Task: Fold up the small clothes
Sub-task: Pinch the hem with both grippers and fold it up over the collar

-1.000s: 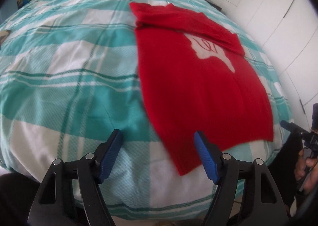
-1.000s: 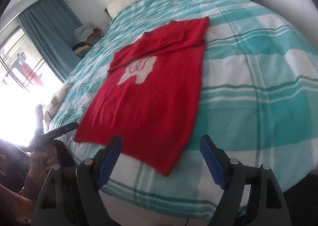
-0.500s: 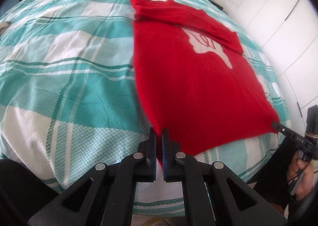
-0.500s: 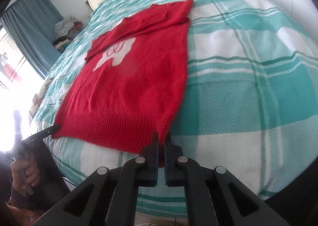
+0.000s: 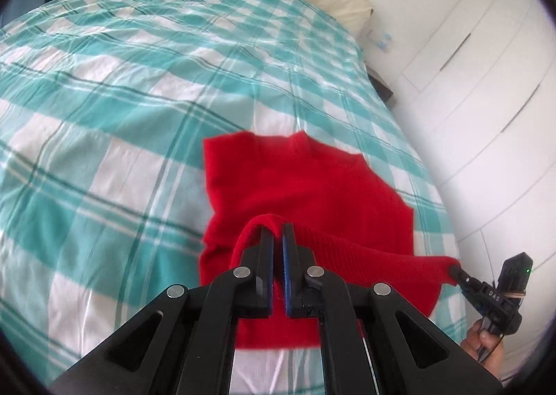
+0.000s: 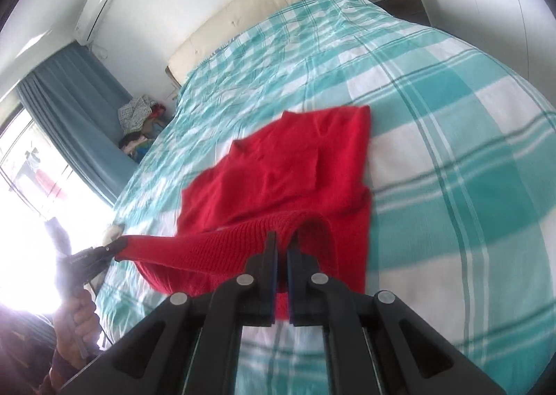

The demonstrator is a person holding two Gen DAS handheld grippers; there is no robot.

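A small red knit sweater [image 5: 305, 186] lies on the teal and white checked bed [image 5: 104, 110]. Its ribbed hem is lifted off the bed and stretched between both grippers. My left gripper [image 5: 278, 231] is shut on the hem's left corner. My right gripper [image 6: 282, 238] is shut on the hem's right corner; it also shows in the left wrist view [image 5: 458, 271]. The sweater [image 6: 295, 165] has its collar end flat on the bed, and the raised hem hangs over its lower half. The white print on its front is hidden.
A cream headboard [image 6: 257, 9] stands at the bed's far end. White wardrobe doors [image 5: 486, 82] line the right side. A blue curtain [image 6: 73, 110] and a pile of clothes [image 6: 135, 117] are on the left by the window. A dark nightstand [image 6: 403, 2] sits beside the headboard.
Both grippers, shut on the hem corners, have lifted the hem and carried it forward toward the collar. The lower half of the sweater has come off the bed.
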